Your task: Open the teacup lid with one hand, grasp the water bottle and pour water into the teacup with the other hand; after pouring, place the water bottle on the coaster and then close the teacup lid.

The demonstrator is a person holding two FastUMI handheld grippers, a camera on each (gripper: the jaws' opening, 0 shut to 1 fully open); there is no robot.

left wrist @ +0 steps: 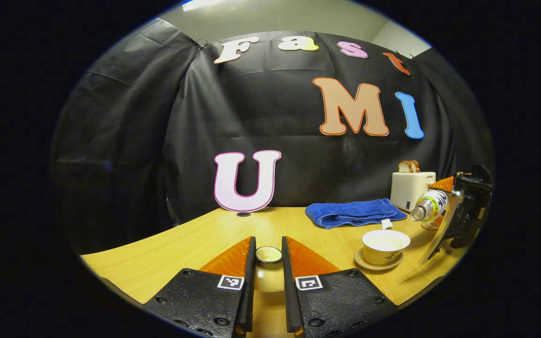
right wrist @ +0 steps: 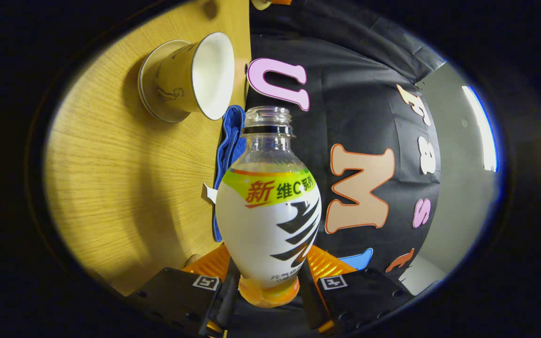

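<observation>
Your left gripper view looks low across the table; your right, rolled sideways, shares the teacup.

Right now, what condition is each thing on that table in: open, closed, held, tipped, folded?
Teacup: uncovered, upright on its saucer.
Teacup lid: off the cup, held between the left gripper fingers.
Water bottle: uncapped, tipped on its side toward the teacup, clamped by the right gripper.
Blue towel: folded, lying on the table.
Toaster: upright, bread slices sticking out.
</observation>
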